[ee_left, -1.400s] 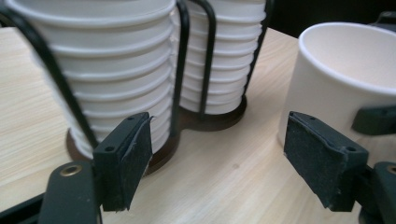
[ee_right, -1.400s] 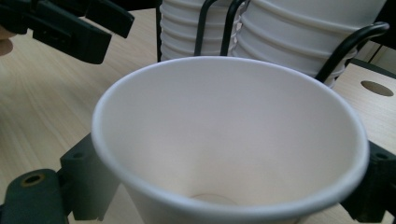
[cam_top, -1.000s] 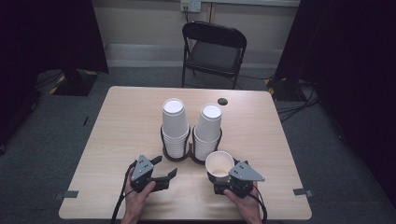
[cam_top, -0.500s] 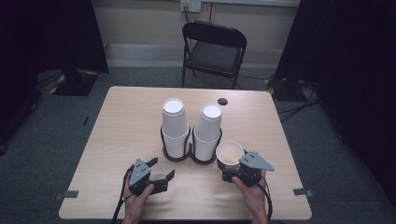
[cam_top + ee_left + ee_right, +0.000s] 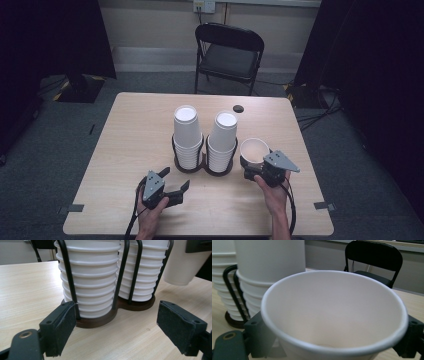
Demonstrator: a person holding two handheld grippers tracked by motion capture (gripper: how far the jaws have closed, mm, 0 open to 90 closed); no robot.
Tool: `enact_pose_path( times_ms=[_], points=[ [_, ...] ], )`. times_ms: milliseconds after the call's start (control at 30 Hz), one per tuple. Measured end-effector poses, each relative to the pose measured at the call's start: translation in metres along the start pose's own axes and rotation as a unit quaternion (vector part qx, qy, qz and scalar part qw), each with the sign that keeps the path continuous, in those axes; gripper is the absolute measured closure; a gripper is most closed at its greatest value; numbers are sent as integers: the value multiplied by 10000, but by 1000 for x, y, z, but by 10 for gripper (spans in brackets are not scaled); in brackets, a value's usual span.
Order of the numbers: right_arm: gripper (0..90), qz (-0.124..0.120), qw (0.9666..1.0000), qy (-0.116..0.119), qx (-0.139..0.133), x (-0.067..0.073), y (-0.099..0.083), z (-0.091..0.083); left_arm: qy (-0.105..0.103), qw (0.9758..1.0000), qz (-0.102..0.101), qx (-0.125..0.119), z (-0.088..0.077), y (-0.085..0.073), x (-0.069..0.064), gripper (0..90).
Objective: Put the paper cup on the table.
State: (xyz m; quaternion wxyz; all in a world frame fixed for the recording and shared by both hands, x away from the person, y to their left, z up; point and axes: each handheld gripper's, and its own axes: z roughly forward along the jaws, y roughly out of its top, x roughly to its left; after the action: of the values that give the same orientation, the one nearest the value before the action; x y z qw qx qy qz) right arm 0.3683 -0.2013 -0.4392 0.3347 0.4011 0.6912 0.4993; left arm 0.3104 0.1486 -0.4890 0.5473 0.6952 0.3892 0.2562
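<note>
Carrying off one paper cup (image 5: 254,149), upright, clenched in right tool (image 5: 251,167) just beside the cup holder (image 5: 204,167); left tool (image 5: 172,184) released, just opened, empty. Next: setting cup on table (image 5: 130,135), gently.

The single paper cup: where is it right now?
In the high view the single paper cup sits upright between the right gripper's jaws, right of the cup holder.
</note>
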Motion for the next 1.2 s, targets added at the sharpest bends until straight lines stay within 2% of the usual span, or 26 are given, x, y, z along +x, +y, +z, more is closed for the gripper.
enact_pose_path(
  times_ms=[167,233,300,367,500,633,800,900,967,1133,1200],
  points=[
    [106,92,9998,-154,19,-10,-3,10,-49,10000,7,-85,-2,-3,-1,156],
    [105,170,9997,-193,51,-14,-4,14,84,9999,27,-115,-3,-5,-1,155],
    [106,223,9994,-255,58,-17,-7,18,99,9999,19,-125,-3,-7,0,155],
    [105,246,9992,-301,48,-20,-8,22,212,9996,21,-167,-4,-8,-1,156],
    [105,213,9985,-496,-99,-27,-10,31,368,9990,88,-252,-6,-9,-2,158],
    [105,187,9985,-517,-14,-34,-9,39,495,9983,80,-306,-7,-10,-4,158],
    [104,252,9983,-518,0,-36,-13,47,493,9983,47,-307,-9,-10,-3,157],
    [105,258,9984,-486,88,-36,-16,51,558,9977,268,-260,-8,-10,-7,157],
    [105,245,9985,-492,83,-36,-17,53,616,9973,320,-240,-8,-10,-8,157],
    [102,225,9985,-468,184,-35,-21,56,491,9982,182,-282,-8,-10,-4,157],
    [102,270,9985,-446,167,-35,-23,56,453,9983,211,-292,-9,-10,-5,157]
  ],
)
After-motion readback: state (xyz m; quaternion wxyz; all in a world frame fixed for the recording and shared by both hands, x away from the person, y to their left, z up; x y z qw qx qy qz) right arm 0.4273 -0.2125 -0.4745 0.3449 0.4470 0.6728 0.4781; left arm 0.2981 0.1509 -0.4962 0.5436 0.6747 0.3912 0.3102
